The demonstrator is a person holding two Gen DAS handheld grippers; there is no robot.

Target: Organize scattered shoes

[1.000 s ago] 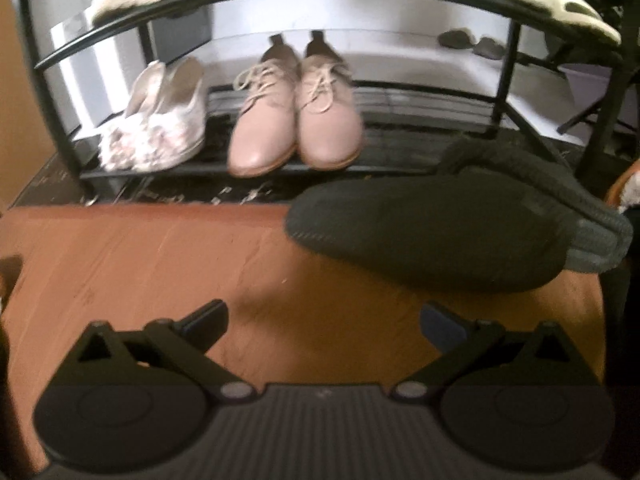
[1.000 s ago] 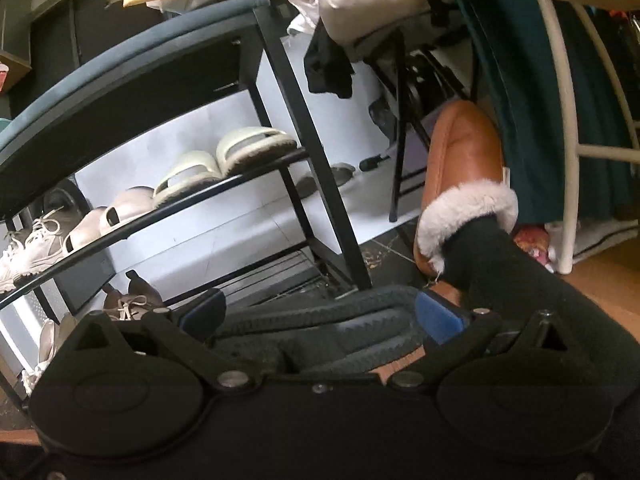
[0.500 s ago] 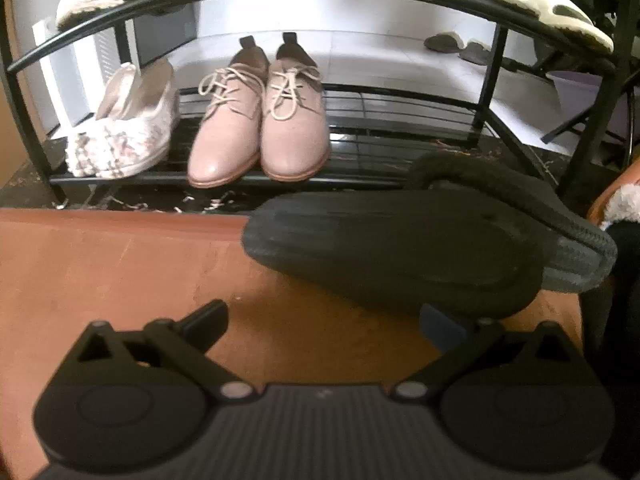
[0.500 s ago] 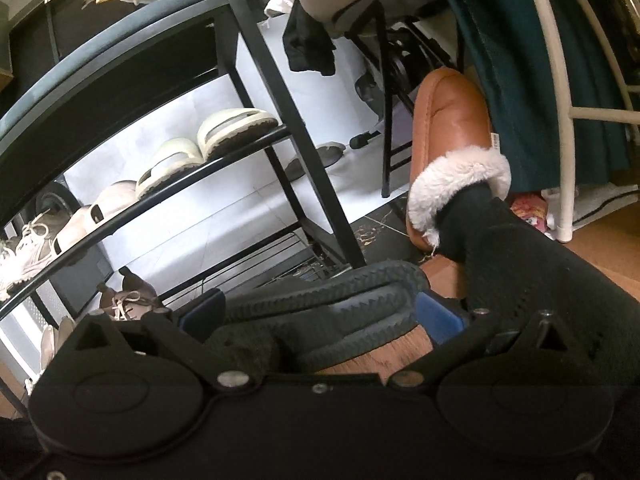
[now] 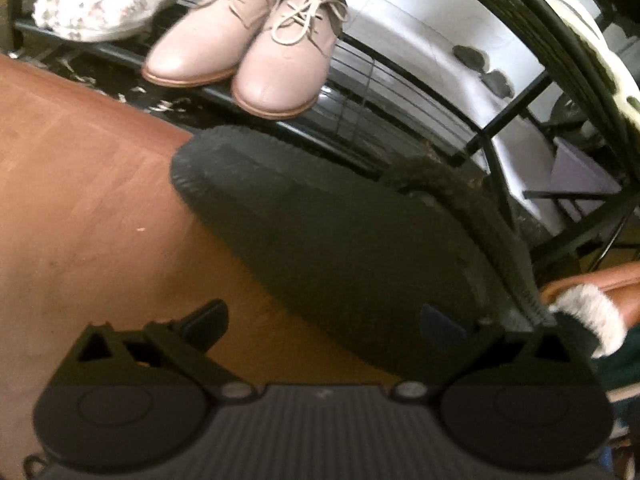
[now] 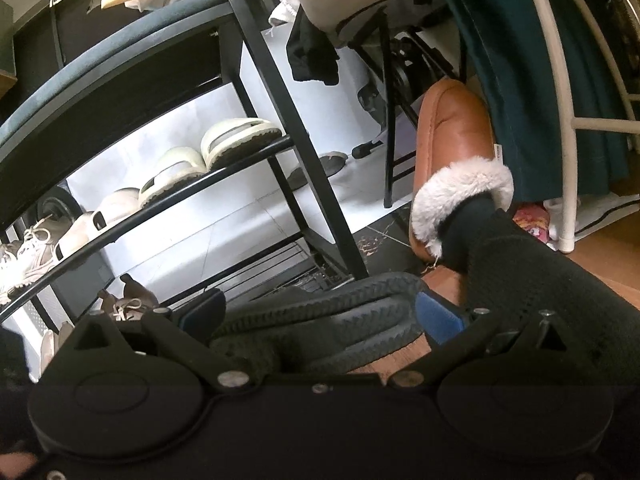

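- My left gripper [image 5: 324,320] stood spread wide over the wood floor [image 5: 80,184], nothing between its fingers; its right pad lay against the dark slipper's [image 5: 332,240] near edge.
- That slipper lay on the floor just before the rack [image 5: 472,148], toe towards the bottom shelf, a second dark slipper [image 5: 480,208] tucked behind it.
- My right gripper [image 6: 320,316] was also spread, its fingers either side of the slippers' [image 6: 320,320] ribbed soles; I could not tell whether the pads touched them.
- On the bottom shelf sat pink lace-ups [image 5: 248,36] side by side, with pale flats [image 5: 100,8] to their left.
- In the right view, white slides [image 6: 208,156] and sneakers [image 6: 28,252] filled the shelf above.
- A brown fur-lined slipper [image 6: 456,128] was on a foot in a black sock [image 6: 472,224], just right of the rack.
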